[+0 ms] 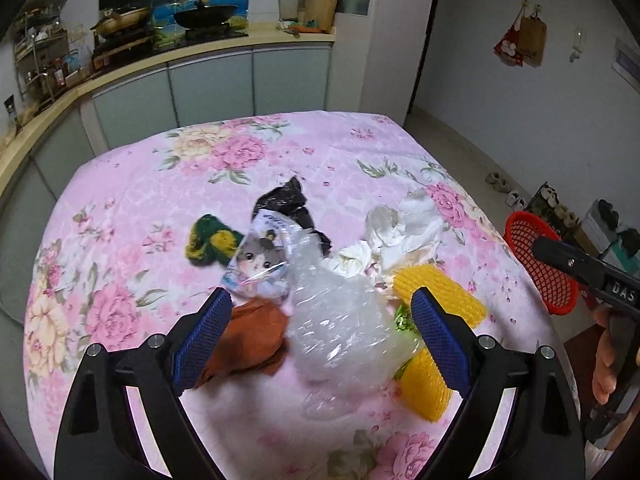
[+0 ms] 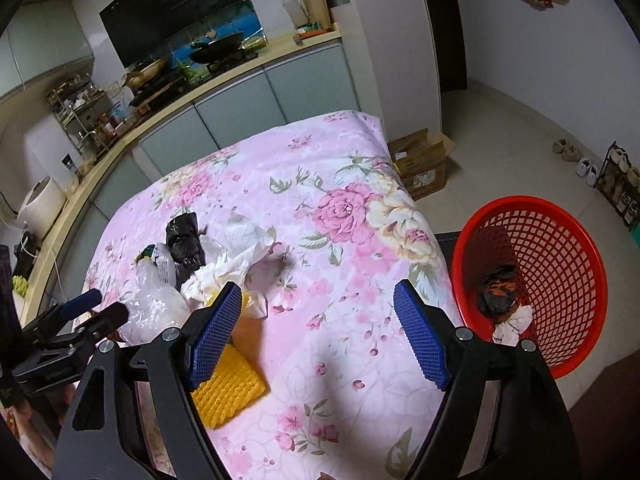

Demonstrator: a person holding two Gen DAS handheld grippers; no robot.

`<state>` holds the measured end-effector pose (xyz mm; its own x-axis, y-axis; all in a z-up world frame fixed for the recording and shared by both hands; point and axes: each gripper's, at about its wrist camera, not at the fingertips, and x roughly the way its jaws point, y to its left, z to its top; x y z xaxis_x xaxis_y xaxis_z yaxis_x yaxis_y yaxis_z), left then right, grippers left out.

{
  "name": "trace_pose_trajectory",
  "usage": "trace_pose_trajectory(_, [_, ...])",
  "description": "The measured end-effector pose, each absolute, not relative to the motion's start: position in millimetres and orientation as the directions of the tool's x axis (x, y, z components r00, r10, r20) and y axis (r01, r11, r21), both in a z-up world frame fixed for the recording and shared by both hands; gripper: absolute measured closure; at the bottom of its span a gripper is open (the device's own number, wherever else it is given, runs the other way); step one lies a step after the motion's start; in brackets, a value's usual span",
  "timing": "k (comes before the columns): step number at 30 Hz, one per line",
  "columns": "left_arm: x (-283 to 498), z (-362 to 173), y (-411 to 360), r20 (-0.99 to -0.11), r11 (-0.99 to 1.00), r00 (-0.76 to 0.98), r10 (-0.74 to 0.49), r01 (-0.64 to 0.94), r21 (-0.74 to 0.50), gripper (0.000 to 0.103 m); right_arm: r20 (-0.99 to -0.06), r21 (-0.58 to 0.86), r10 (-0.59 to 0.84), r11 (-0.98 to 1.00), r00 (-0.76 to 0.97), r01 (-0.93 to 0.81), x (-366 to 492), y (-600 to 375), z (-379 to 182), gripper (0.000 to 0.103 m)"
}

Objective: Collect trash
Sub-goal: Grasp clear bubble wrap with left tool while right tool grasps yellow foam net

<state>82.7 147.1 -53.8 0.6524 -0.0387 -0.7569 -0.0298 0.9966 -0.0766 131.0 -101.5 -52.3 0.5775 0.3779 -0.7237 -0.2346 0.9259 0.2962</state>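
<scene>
Both tongs hang released over the flowered table (image 1: 132, 184), nothing between their pads. The left tongs (image 1: 322, 318) gape above one clear crumpled plastic bag (image 1: 340, 332). The right tongs (image 2: 318, 318) stand wide over bare cloth.

Counted near to far in the left view: two yellow foam nets (image 1: 424, 384), one brown paper scrap (image 1: 252, 336) touching the left pad, one small green wrapper (image 1: 402, 318) half hidden under the bag, one printed cat packet (image 1: 258, 262), one green and yellow cloth (image 1: 210, 240), one white tissue wad (image 1: 404, 228), one black bag (image 1: 286, 200).

The clear bag overlaps the packet and the nets, covering part of each.

Off the table's right edge sits one red basket (image 2: 560, 264), holding a black-and-orange scrap (image 2: 498, 290) and a white tissue (image 2: 514, 322).

Beyond are one cardboard box (image 2: 424, 160) on the floor and the kitchen counter (image 1: 208, 52).
</scene>
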Motion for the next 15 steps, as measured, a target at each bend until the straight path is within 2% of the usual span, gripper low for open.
trace_pose_trajectory(7, [94,-78,138,-0.808,0.998,0.587,-0.046,-0.015,-0.067,0.018,-0.731,0.302,0.384,0.923,0.564,-0.236,129,-104,-57,0.027])
trace_pose_trajectory(9, [93,-86,135,-0.820,0.997,0.570,-0.057,-0.006,-0.074,0.039,-0.735,0.299,0.382,0.924,0.559,-0.238,129,-103,-58,0.027])
trace_pose_trajectory(12, [92,-92,135,-0.827,0.996,0.557,-0.076,-0.002,-0.092,0.059,-0.743,0.298,0.394,0.919,0.541,-0.260,129,-95,-62,0.027])
trace_pose_trajectory(15, [86,-85,137,-0.813,0.995,0.577,-0.074,-0.005,-0.095,0.064,-0.739,0.294,0.413,0.909,0.532,-0.296,128,-84,-61,0.027])
